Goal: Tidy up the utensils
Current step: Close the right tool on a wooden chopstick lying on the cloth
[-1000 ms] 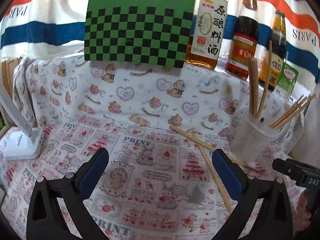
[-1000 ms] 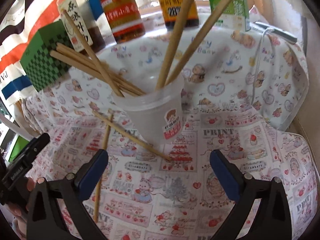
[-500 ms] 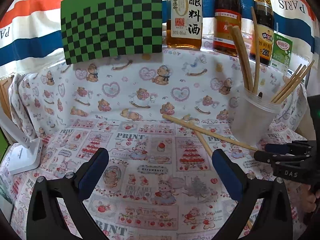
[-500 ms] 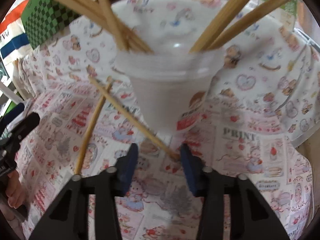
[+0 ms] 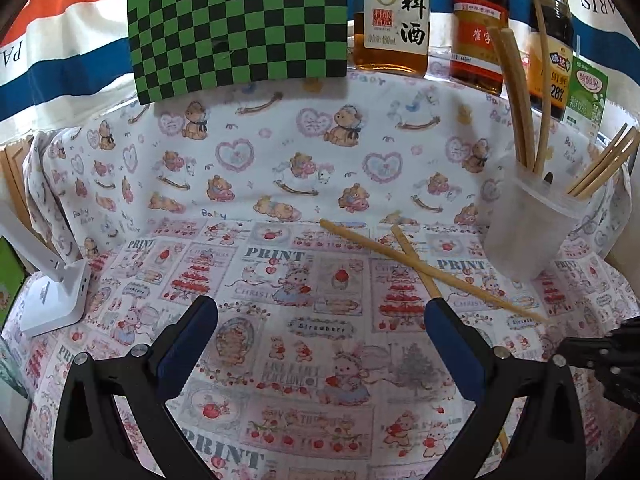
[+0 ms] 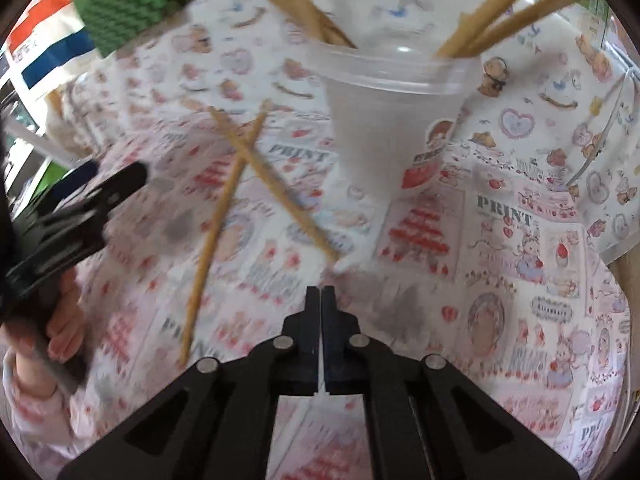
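My right gripper (image 6: pixel 321 294) is pressed fully closed on nothing; my left gripper (image 5: pixel 320 332) gapes wide. Two crossed chopsticks (image 5: pixel 420 266) lie flat on the cloth (image 5: pixel 280 320), thin ends toward me, blurred in the right view. Beyond, the plastic cup (image 5: pixel 524 232) holds more chopsticks, tops cropped.

2 chopsticks (image 5: pixel 432 270) crossed beside cup (image 5: pixel 528 232).

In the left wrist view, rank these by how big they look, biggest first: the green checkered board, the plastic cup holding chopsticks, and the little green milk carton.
1. green checkered board, clearly the largest.
2. plastic cup, nearer the camera, so this rank speaks only of apparent size.
3. green milk carton, smallest, far back beside the bottles.
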